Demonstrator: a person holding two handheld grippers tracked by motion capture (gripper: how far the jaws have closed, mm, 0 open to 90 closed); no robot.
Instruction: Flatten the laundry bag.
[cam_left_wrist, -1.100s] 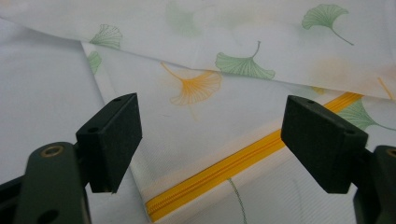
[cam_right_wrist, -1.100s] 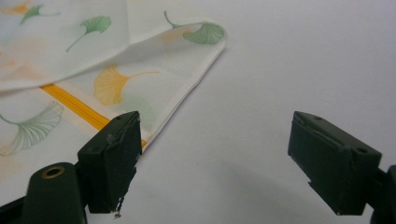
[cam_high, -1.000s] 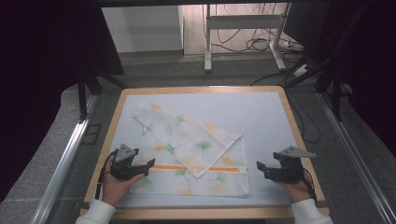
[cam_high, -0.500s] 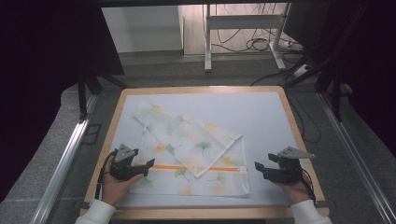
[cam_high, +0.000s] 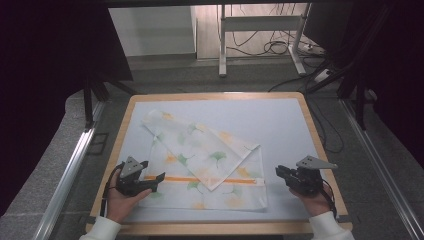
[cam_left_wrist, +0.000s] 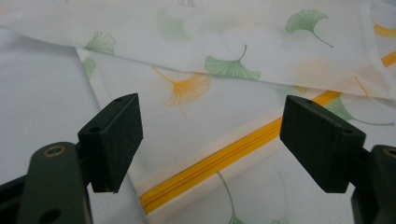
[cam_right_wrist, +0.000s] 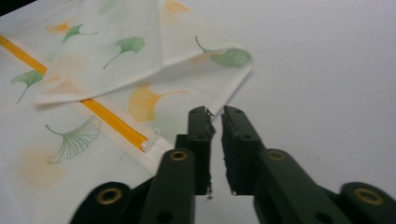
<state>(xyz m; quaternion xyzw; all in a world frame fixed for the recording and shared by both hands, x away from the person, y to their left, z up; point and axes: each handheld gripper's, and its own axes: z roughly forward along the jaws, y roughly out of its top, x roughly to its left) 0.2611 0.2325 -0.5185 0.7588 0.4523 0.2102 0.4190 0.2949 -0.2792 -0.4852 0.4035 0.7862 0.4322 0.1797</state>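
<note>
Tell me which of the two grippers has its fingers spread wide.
The left gripper, at the zipper end of the leaf-print cloth. Its fingers stand far apart over the cloth; the right gripper has its fingers nearly together.

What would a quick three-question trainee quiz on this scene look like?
1. Multiple choice: what colour is the zipper on the leaf-print bag? A blue, B orange, C black.
2. True or false: the left gripper has its jaws wide open over the bag's zipper end.
3. Which gripper has its jaws almost together, and is anything between them?

Key: 1 B. 2 True. 3 The right gripper; its jaws have just been closing, with nothing between them, just off the bag's edge.
</note>
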